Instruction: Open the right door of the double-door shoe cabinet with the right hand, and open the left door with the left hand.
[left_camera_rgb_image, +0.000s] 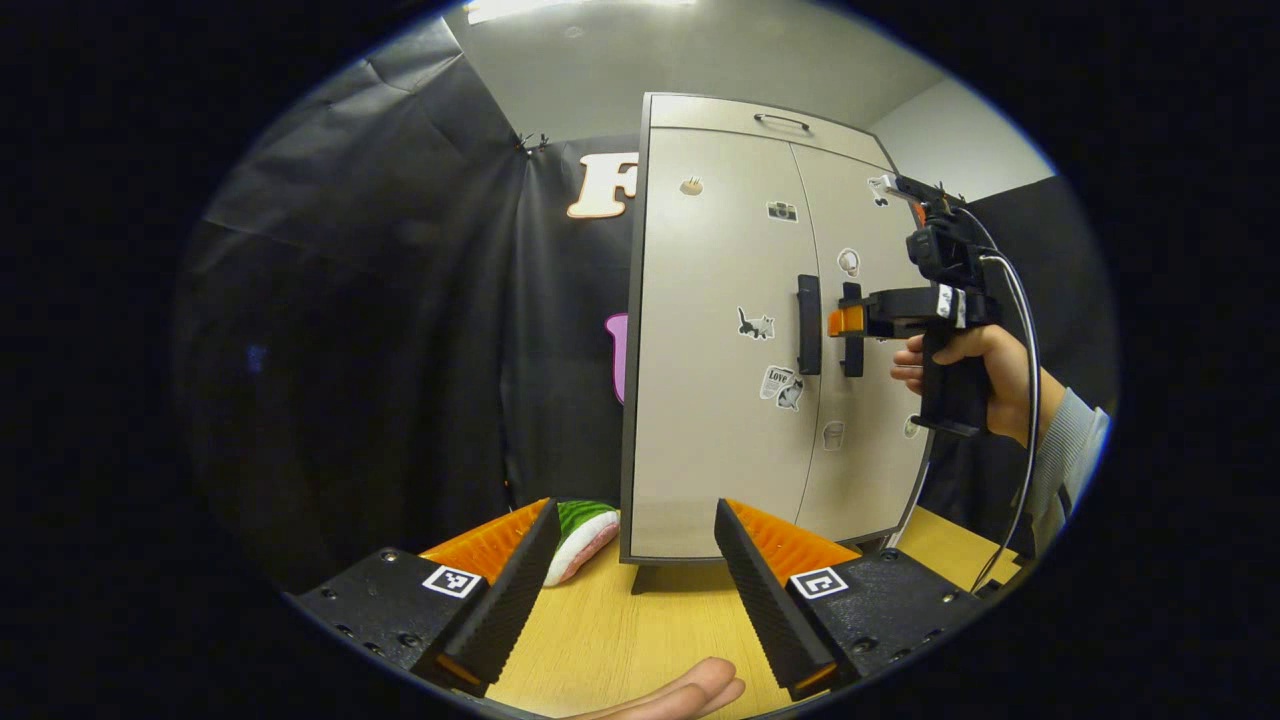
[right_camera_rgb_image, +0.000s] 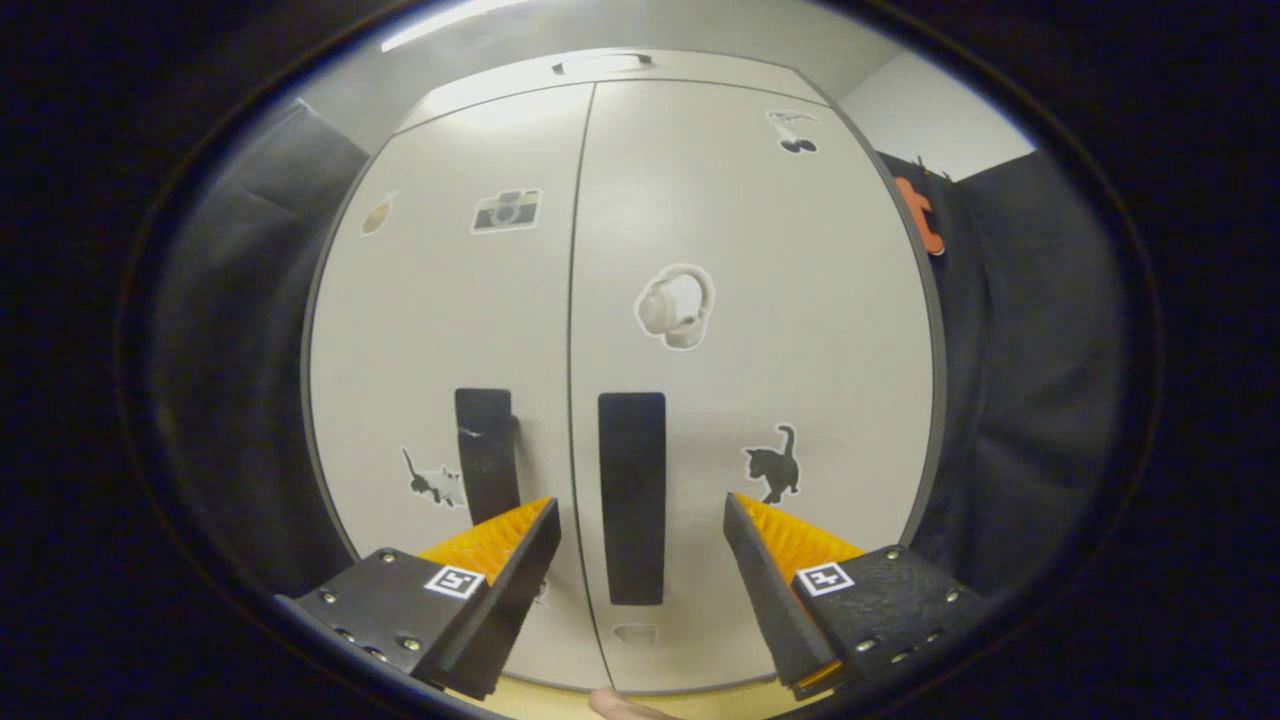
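Observation:
The pale shoe cabinet (left_camera_rgb_image: 700, 420) stands on the table with both doors closed and stickers on them. Two dark vertical handles sit side by side at the middle seam: the left door's handle (left_camera_rgb_image: 808, 324) and the right door's handle (left_camera_rgb_image: 851, 330). A hand holds my right gripper (left_camera_rgb_image: 845, 320) up against the right handle. In the right gripper view the right handle (right_camera_rgb_image: 632, 498) stands between the spread fingers of my open right gripper (right_camera_rgb_image: 640, 515), with the left handle (right_camera_rgb_image: 487, 450) beside it. My left gripper (left_camera_rgb_image: 635, 520) is open and empty, well short of the cabinet.
A green and pink soft thing (left_camera_rgb_image: 585, 530) lies on the wooden table (left_camera_rgb_image: 640, 630) by the cabinet's left foot. A fingertip (left_camera_rgb_image: 690, 690) shows at the near edge. Black cloth hangs left and right. A cable (left_camera_rgb_image: 1025, 400) trails from the right gripper.

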